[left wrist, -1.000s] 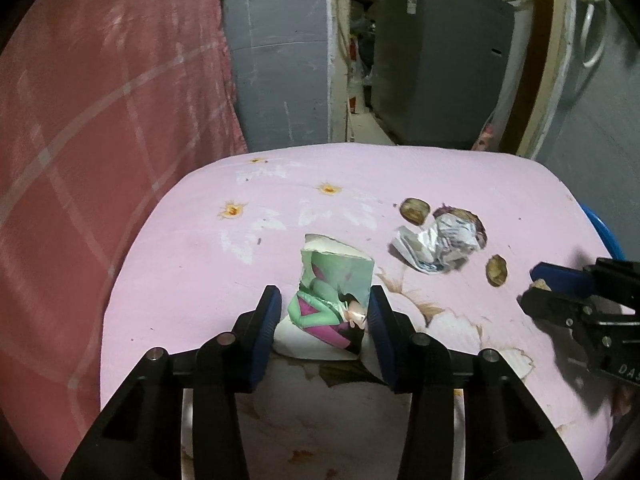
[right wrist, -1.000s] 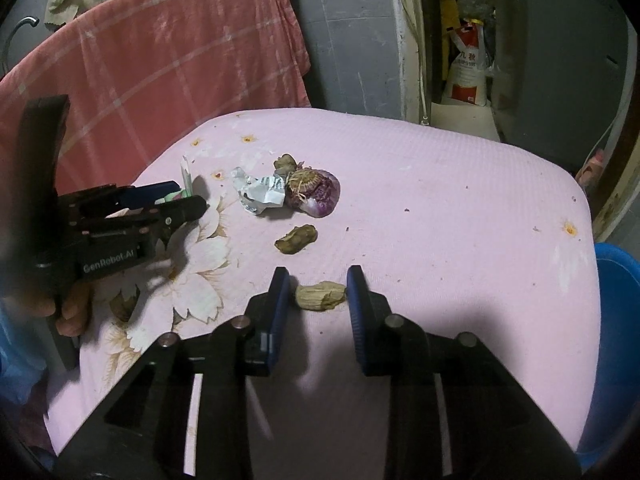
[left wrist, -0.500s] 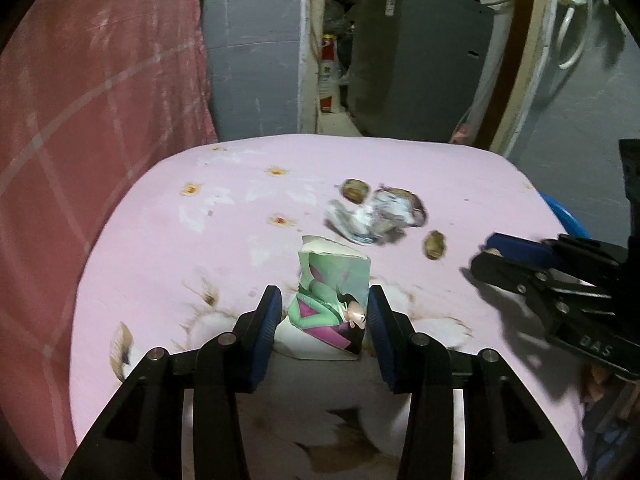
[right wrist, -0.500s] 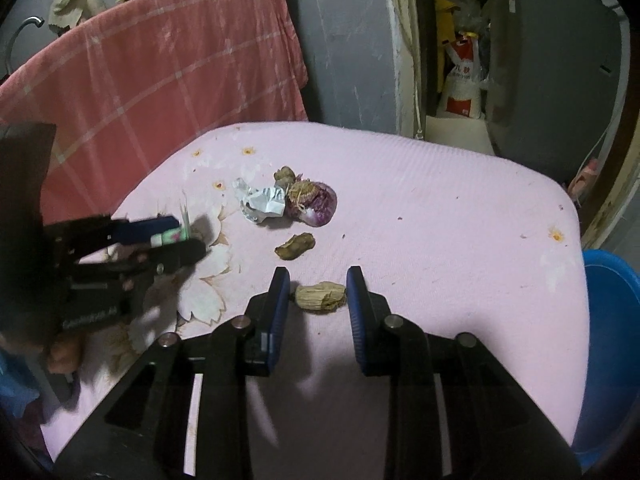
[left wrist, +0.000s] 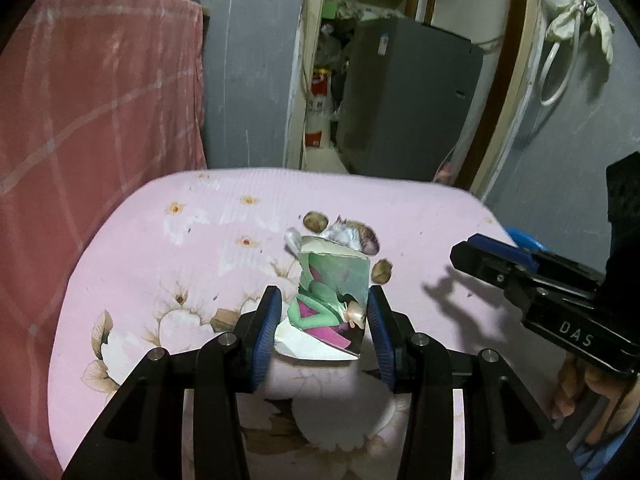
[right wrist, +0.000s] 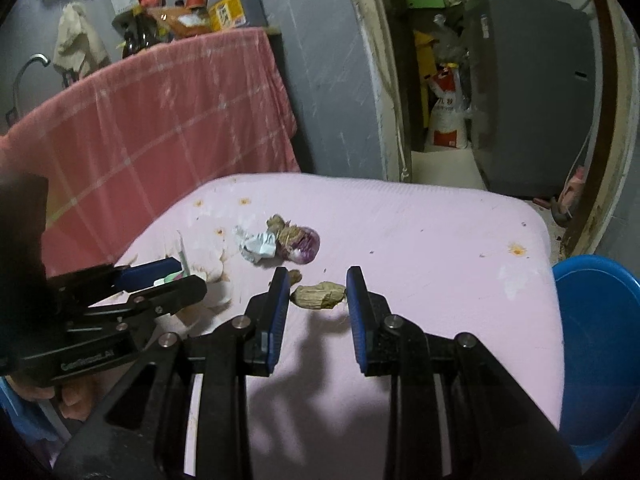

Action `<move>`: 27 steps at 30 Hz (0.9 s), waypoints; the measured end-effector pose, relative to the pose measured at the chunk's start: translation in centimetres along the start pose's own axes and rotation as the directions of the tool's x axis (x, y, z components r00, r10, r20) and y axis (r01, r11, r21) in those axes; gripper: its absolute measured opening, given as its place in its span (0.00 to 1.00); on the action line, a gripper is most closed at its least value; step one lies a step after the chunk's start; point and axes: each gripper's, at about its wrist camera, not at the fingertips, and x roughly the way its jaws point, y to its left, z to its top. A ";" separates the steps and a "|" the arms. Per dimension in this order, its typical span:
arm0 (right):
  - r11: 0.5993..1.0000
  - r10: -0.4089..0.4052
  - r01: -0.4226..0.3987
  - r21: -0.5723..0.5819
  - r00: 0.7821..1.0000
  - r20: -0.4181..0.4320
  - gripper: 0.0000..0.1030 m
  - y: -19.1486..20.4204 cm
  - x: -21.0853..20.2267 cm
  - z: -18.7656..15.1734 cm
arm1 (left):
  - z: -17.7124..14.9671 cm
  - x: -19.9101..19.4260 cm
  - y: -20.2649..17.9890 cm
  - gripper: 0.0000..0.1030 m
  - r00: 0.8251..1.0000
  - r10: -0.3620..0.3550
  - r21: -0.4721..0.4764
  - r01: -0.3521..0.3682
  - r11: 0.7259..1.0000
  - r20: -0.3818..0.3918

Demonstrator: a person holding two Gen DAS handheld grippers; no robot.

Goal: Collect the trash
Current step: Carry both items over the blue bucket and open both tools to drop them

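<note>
- Pink cloth printed with flowers covers the tabletop [left wrist: 168, 248] under both tools.
- The left tool [left wrist: 324, 312] is clamped on a torn green-and-magenta carton piece [left wrist: 332, 300], which stands between its blue pads, clear of the cloth.
- In the right wrist view, the same left tool [right wrist: 176, 276] sits to the left of the right tool, with a sliver of the green piece showing at its tips.
- The right tool [right wrist: 318, 296] is clamped on a brown dried scrap [right wrist: 318, 295], which spans the gap between its blue pads above the cloth.
- Beyond the right tool's tips lie a crumpled silvery wrapper [right wrist: 258, 246], a purple onion-like piece [right wrist: 302, 240] touching it, and a small brown lump [right wrist: 295, 276] just by the left pad.
- In the left wrist view, the right tool [left wrist: 492, 256] reaches in from the right, with part of a hand [left wrist: 592, 392] gripping its handle.
- A blue bin [right wrist: 600, 340] stands to the right of the right tool, beside the tabletop's edge.
- A red checked cloth [right wrist: 152, 120] hangs beyond the tabletop, to the left of both tools.
</note>
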 end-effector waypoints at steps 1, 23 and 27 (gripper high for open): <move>1.000 -0.002 0.002 0.003 1.000 0.010 0.27 -0.1 -0.2 0.0 | 0.1 -0.2 -0.1 0.37 1.000 -0.002 -0.002 0.002 1.000 0.011; 0.975 -0.214 0.217 0.036 0.895 0.393 0.28 -2.6 -9.7 1.6 | 3.9 -3.1 -6.1 0.37 0.950 -0.081 -0.003 0.086 0.996 0.300; 0.966 -0.258 0.241 0.094 0.873 0.415 0.28 -4.8 -11.2 1.8 | 5.2 -3.1 -8.5 0.37 0.940 -0.129 0.032 0.125 0.992 0.316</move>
